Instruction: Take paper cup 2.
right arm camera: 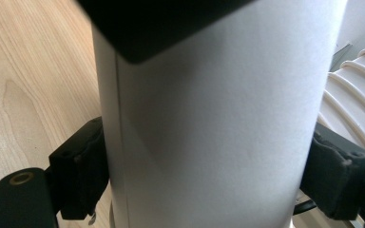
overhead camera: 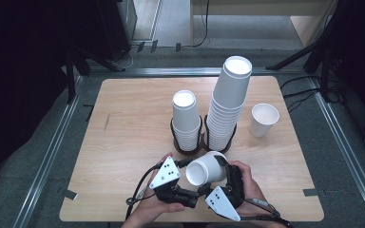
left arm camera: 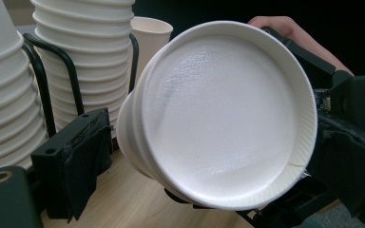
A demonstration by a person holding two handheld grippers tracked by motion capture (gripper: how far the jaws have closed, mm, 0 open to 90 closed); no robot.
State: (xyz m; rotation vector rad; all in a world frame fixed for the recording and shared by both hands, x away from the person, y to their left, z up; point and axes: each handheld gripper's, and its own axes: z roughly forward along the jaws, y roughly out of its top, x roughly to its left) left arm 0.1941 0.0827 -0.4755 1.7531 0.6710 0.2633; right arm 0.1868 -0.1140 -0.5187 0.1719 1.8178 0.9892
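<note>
Wood table (overhead camera: 123,137), grey floor (overhead camera: 52,142).

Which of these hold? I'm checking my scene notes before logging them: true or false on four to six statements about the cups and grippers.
1. The right gripper clamps a white paper cup by its sides. True.
2. The held cup stands upright on the light wooden table. False: it is tipped sideways, above the table.
3. Two stacks of white paper cups sit in a black wire holder. True.
4. A single white paper cup stands left of the stacks. False: it stands at their right.
5. The left gripper grips the held cup. False: its visible jaw is apart from the cup.
</note>
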